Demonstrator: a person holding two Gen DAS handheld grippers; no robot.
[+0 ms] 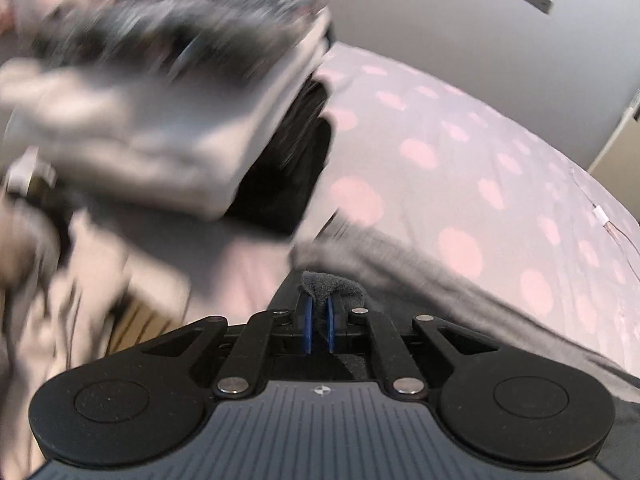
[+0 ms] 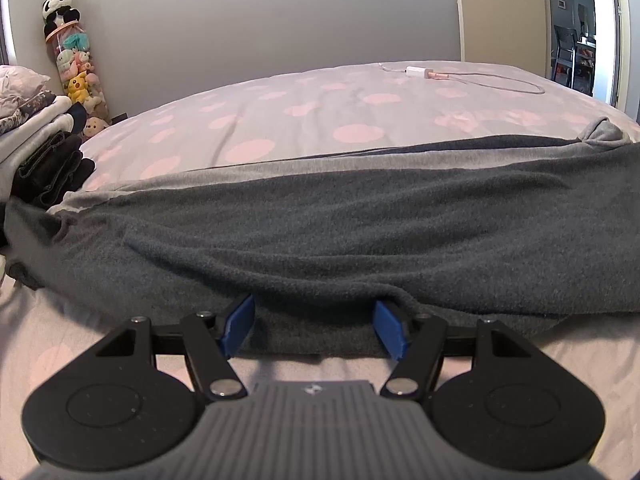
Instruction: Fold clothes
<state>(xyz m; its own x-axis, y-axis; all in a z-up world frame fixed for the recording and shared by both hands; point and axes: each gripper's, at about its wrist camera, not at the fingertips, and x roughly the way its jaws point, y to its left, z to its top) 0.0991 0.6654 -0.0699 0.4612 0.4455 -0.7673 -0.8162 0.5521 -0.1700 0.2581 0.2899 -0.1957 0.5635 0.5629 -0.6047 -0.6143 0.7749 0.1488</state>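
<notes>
A dark grey fleece garment (image 2: 320, 224) with a lighter grey inner side lies spread across the bed, left to right. My right gripper (image 2: 314, 326) is open, its blue pads (image 2: 238, 326) on either side of the garment's near edge. My left gripper (image 1: 319, 322) is shut on a bunched corner of the grey garment (image 1: 332, 286); the cloth trails off to the right (image 1: 460, 292). The left wrist view is blurred by motion.
A stack of folded clothes (image 2: 36, 132) sits at the bed's left side, grey and white on top of black; it shows blurred in the left wrist view (image 1: 168, 112). The polka-dot sheet (image 2: 320, 112) carries a charger and cable (image 2: 424, 72) at the far edge. A plush-toy column (image 2: 76, 72) stands in the corner.
</notes>
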